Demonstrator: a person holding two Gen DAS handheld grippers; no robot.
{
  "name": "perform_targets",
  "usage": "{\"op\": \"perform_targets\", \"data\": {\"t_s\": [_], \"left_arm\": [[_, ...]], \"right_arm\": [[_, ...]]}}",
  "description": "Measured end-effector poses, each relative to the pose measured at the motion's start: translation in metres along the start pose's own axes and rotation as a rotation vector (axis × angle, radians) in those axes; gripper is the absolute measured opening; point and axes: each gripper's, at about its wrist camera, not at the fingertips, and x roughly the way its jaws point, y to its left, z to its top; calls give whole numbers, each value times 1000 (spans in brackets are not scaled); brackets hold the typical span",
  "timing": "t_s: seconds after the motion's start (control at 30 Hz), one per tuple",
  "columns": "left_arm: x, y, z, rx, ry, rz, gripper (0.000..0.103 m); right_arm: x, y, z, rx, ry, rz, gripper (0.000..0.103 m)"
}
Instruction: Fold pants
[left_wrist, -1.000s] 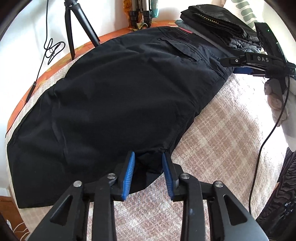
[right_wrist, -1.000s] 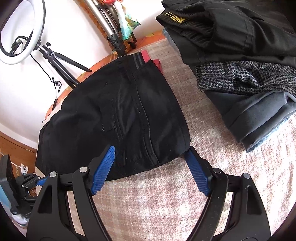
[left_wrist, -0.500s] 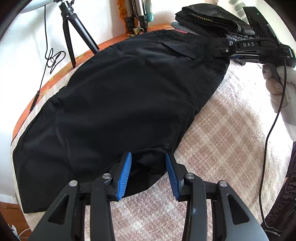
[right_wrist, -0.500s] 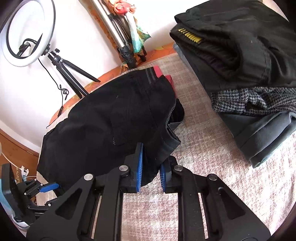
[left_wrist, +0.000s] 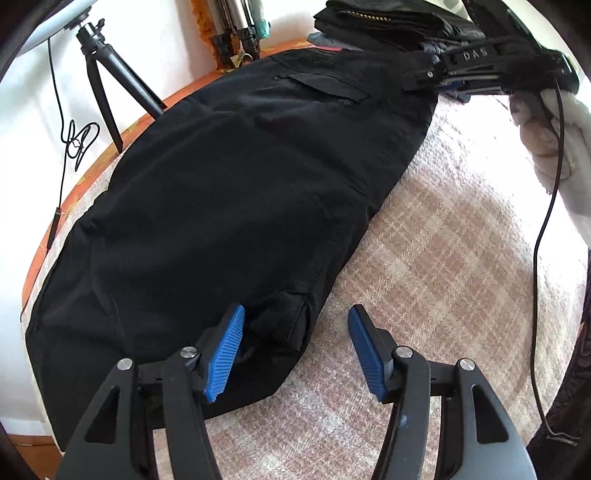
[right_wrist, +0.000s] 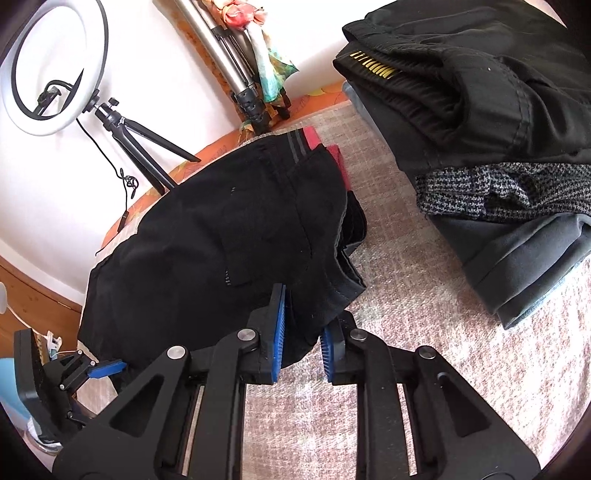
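- The black pants (left_wrist: 229, 192) are seen lying flat along the far side of the worktop (left_wrist: 443, 280), on its checked cloth, with the waistband near a stack of folded clothes (right_wrist: 491, 122) and the leg ends toward the opposite edge.
- A pocket flap is visible near the waist end, and a red strip shows at the waistband in the right wrist view.
- The near edge of the pants at the waist end is pinched by the right claw (right_wrist: 301, 332): its blue pads are nearly closed, with a bunch of black fabric gathered between them. Its jaws have just been opening slightly, so the hold is judged thin.
- The left claw (left_wrist: 293, 350) stands about half open at the hem end; its jaws have just been opening. One pad rests against the fabric, the other stands clear over the cloth, so nothing is clamped there.
- With only one end held, a lift now would likely drag the pants askew, and the fold would be made crooked.
- Only the top layer may be caught by the right claw; the lower layer could then be left behind.
- The checked cloth could be picked up with the fabric if the left claw is closed low.
- A ring light (right_wrist: 51, 70) on a small tripod and a cable (left_wrist: 546, 229) are near enough to be snagged.
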Motion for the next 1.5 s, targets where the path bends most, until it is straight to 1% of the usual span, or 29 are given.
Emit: {"op": "perform_targets", "data": {"t_s": [0.03,0.07,0.1,0.17,0.2,0.23,0.27,0.3,0.33,0.37,0.4,0.5,0.53,0.6,0.7,0.8,0.87,0.93,0.97,1.0,1.03,1.07,1.13,1.23,1.33,1.37,1.43,1.47,1.5], "left_arm": [[0,5,0,-25,-6,-18,51],[-1,12,0,-51,-16,-34,45],[-2,18,1,-76,-24,-30,32],[-5,27,2,-104,-48,-74,22],[-8,31,2,-117,-67,-99,16],[-8,34,1,-118,-79,-101,15],[-10,34,1,-114,-91,-99,14],[-12,34,1,-111,-96,-98,12],[-14,33,1,-104,-96,-95,10],[-14,32,-3,-101,-98,-97,8],[-17,32,-4,-99,-103,-100,8],[-31,32,-7,-111,-137,-112,7],[-32,31,-10,-112,-149,-123,7],[-33,28,-17,-102,-156,-153,7],[-18,23,-21,-86,-115,-127,7],[-14,18,-23,-73,-108,-102,7],[-17,18,-23,-75,-115,-97,7],[-18,20,-19,-86,-118,-106,7],[-21,23,-18,-95,-119,-108,9],[-23,24,-19,-109,-121,-112,10],[-26,26,-19,-123,-122,-118,10],[-29,29,-18,-136,-122,-123,11],[-38,33,-21,-155,-124,-108,11],[-55,46,-33,-189,-157,-75,11],[-73,75,-57,-293,-196,-65,11],[-77,87,-65,-336,-204,-47,11],[-84,117,-86,-468,-208,-18,11],[-86,135,-98,-551,-211,-33,11],[-89,156,-113,-649,-221,-66,12]], "right_arm": [[0,-1,-1,9,3,4,30],[-1,-3,-2,21,3,3,41],[0,-5,-3,40,4,0,54],[6,-10,-6,85,25,12,62],[8,-10,-6,89,14,19,63],[9,-7,-6,76,0,27,64],[12,-4,-5,60,7,39,55],[15,-2,-5,45,14,16,32],[14,-1,-4,38,2,-22,22],[12,-2,-3,48,-5,-8,17],[5,-2,-2,64,-22,12,17],[-29,9,0,0,-109,42,15],[-35,10,0,-13,-117,45,15],[-30,10,-4,-35,-98,12,15],[-9,9,-12,-50,-56,-77,15],[-10,10,-13,-58,-68,-91,15],[-13,9,-13,-43,-82,-72,16],[-12,3,-15,5,-68,-62,19],[-12,-1,-17,32,-61,-56,25],[-11,-4,-18,56,-50,-51,37],[-10,-8,-19,78,-37,-52,43],[-11,-10,-20,93,-31,-62,45],[-19,-11,-23,80,-43,-85,45],[-37,1,-25,-11,-86,-124,45],[-52,17,-25,-91,-126,-126,45],[-56,24,-25,-115,-138,-116,45],[-60,38,-26,-160,-145,-89,45],[-60,47,-27,-187,-141,-72,46],[-59,57,-28,-216,-132,-51,46]]}}
